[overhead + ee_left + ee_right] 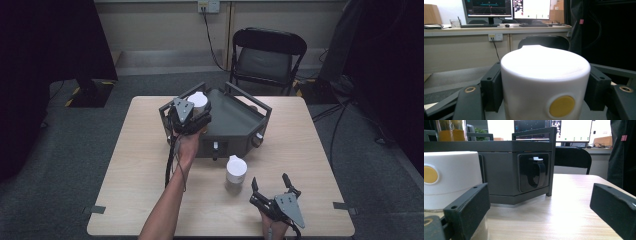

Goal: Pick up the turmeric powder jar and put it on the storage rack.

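White jar [545,82] upright, clamped in left tool [189,116].

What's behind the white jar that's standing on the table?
Right behind the white-lidded jar sits the grey metal rack, with a black latch on its front. The jar hides a strip of the rack's lower front wall.

Table [150,165] pale wood-grain, matt; rack [235,125] grey matt metal; jar lid [544,72] smooth white plastic.

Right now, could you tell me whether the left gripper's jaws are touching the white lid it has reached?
Touching. In the left gripper view, the left gripper has a black jaw pressed flush against each side of the white lid, with no gap visible.
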